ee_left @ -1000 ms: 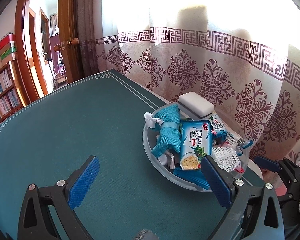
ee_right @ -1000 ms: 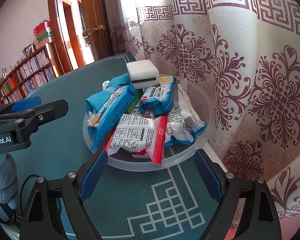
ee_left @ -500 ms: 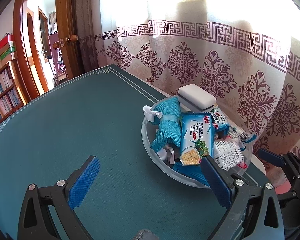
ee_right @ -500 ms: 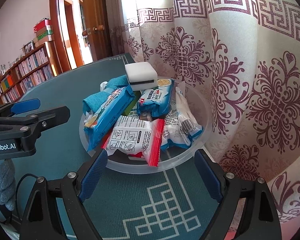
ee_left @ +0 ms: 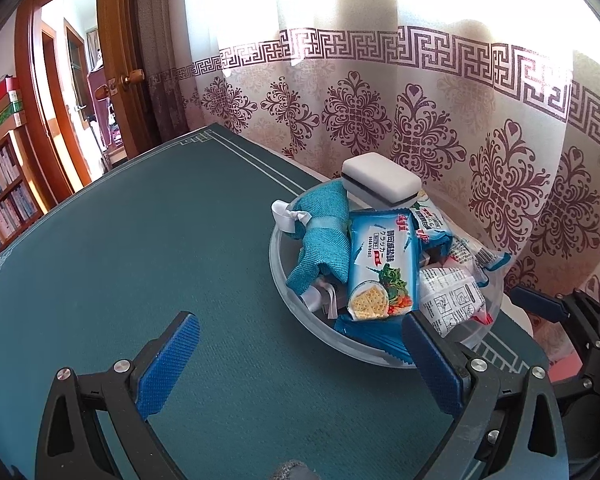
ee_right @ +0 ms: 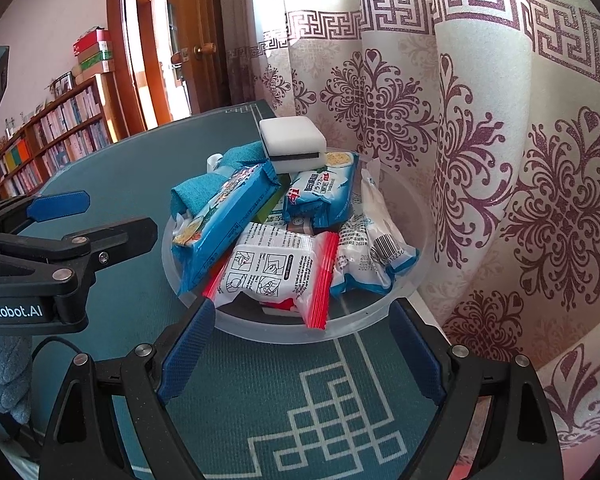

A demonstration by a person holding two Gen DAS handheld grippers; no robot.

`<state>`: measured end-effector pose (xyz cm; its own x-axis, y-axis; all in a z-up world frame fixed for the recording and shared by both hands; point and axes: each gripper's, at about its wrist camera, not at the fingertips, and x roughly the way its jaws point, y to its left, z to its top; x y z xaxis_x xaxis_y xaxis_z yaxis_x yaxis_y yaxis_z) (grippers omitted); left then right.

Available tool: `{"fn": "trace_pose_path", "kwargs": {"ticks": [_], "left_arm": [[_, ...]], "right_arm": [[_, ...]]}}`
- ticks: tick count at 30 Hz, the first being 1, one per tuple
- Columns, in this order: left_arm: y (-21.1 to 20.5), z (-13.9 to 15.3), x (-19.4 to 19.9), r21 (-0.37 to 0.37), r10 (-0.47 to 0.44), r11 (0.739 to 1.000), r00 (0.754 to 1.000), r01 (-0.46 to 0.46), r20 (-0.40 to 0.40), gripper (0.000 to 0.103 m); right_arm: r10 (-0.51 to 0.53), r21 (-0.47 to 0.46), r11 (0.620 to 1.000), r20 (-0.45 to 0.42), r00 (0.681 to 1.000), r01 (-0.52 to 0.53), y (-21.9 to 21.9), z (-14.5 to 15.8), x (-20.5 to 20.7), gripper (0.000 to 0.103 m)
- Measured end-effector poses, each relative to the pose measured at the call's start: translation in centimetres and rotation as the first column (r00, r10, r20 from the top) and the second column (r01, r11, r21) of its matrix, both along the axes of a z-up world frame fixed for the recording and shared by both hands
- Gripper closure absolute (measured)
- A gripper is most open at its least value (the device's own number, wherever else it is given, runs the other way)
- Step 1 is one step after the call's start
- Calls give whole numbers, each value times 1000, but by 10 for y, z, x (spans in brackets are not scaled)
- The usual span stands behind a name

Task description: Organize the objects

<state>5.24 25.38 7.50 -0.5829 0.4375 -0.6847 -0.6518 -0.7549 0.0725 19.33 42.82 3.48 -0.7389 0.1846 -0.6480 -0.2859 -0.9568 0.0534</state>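
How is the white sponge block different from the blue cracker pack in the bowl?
The white sponge block is thick, plain, with a dark stripe; the blue cracker pack is long, flat and printed with crackers. The sponge block sits highest on the pile; the cracker pack leans tilted over the bowl rim. Both rest in that bowl, untouched.

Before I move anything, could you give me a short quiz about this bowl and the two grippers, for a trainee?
1. True or false: the white sponge lies on top of the pile in the clear bowl.
2. What is the cracker packet leaning on? A) teal cloth B) the curtain C) a book
3. Fill in: the left gripper and the right gripper both have their jaws ____.

Key: 1 true; 2 A; 3 open.
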Motion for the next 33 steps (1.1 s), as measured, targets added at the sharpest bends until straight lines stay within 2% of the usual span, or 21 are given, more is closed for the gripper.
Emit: {"fn": "trace_pose_path", "kwargs": {"ticks": [8, 11, 33], "left_arm": [[4, -7, 3, -40, 7, 999, 1000, -8, -26, 0], [3, -11, 2, -53, 12, 999, 1000, -12, -11, 0], [3, -15, 4, -56, -8, 998, 1000, 8, 4, 0]], "right_arm": [[-8, -5, 1000, 16, 1000, 8, 2, -4, -2, 14], [-4, -7, 1000, 20, 1000, 4, 2, -5, -4, 14], [2, -13, 1000, 26, 1000, -2, -3, -10, -2, 14]]}}
